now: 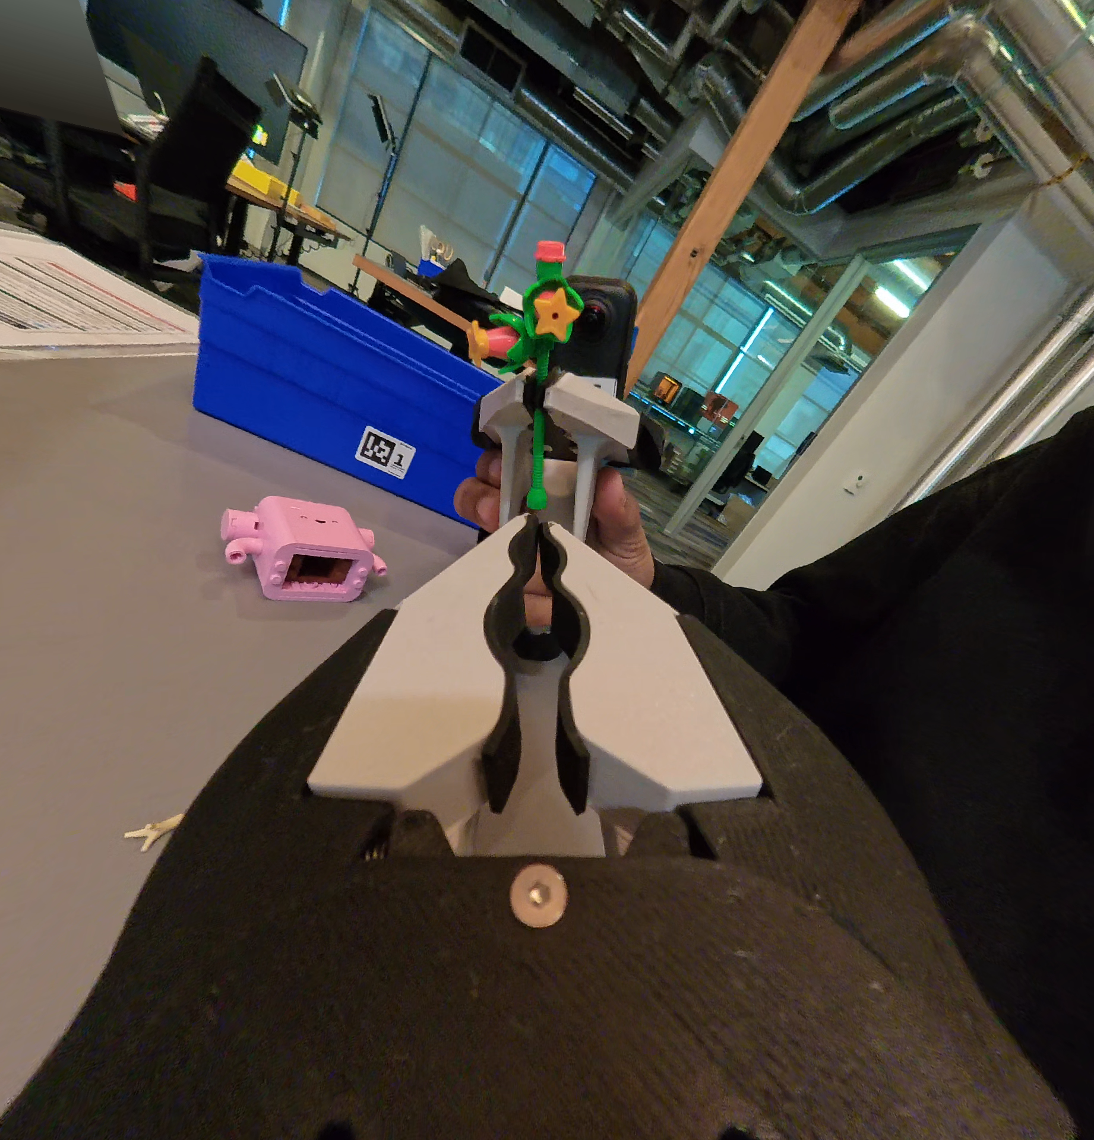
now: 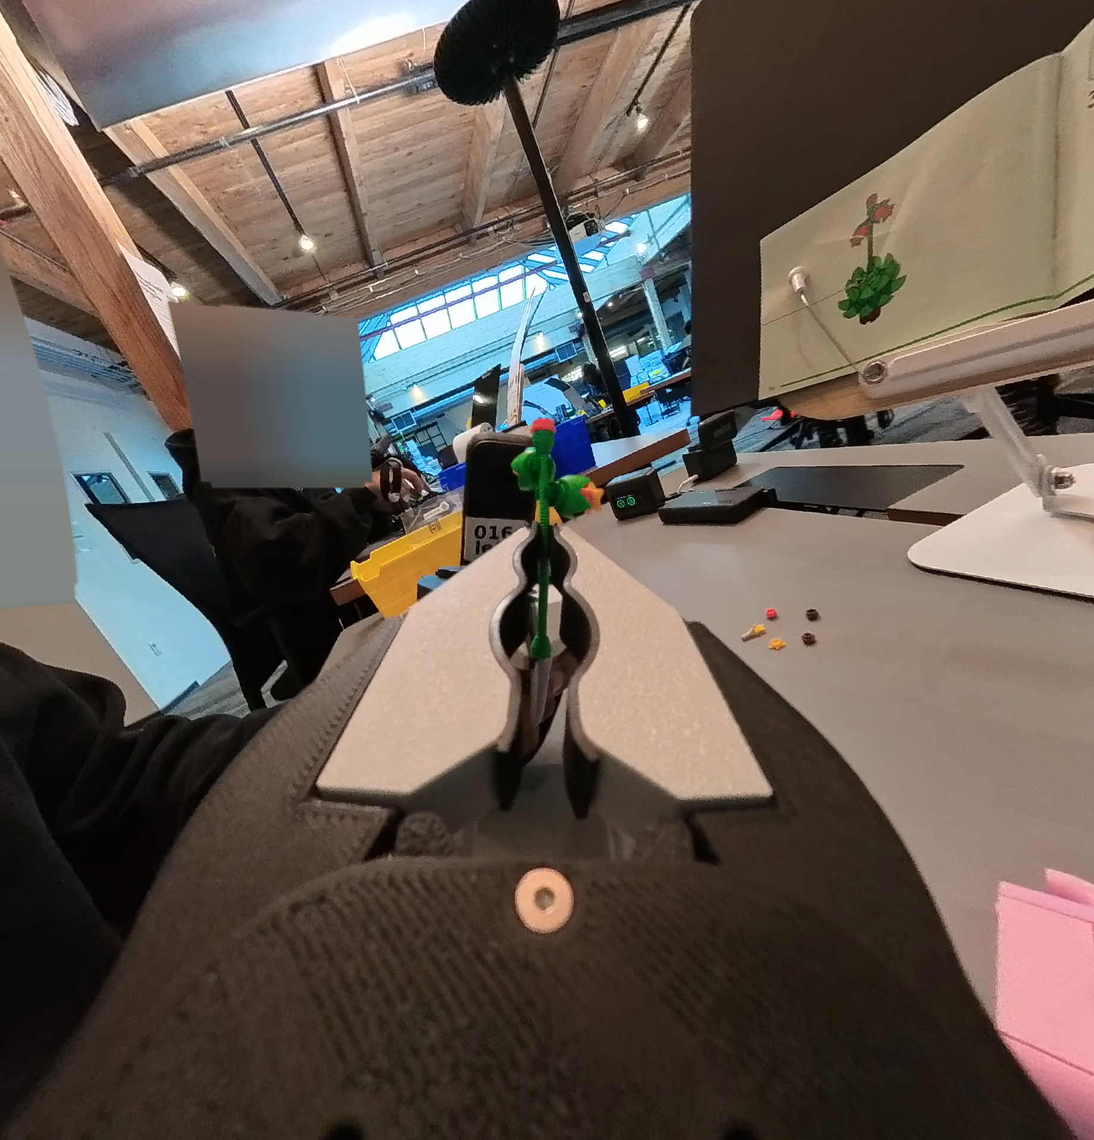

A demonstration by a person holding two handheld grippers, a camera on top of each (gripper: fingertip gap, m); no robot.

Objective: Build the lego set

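Right gripper [image 2: 541,543]: pinches flower stem [image 1: 538,425], steadying it upright.
Left gripper [image 1: 539,524]: pressed together below stem's foot.

Two grippers: the left gripper [image 1: 538,524] at frame centre, the right gripper [image 1: 537,395] facing it just above. One green flower stem [image 1: 538,425], one pink box-shaped pot [image 1: 304,549] at left, one blue bin [image 1: 322,370] at upper left, one tiny cream twig piece [image 1: 153,833] at lower left. In the right wrist view, five small loose pieces [image 2: 779,629] at right centre, one open instruction booklet [image 2: 933,247] at upper right, one yellow bin [image 2: 402,567] at left centre.
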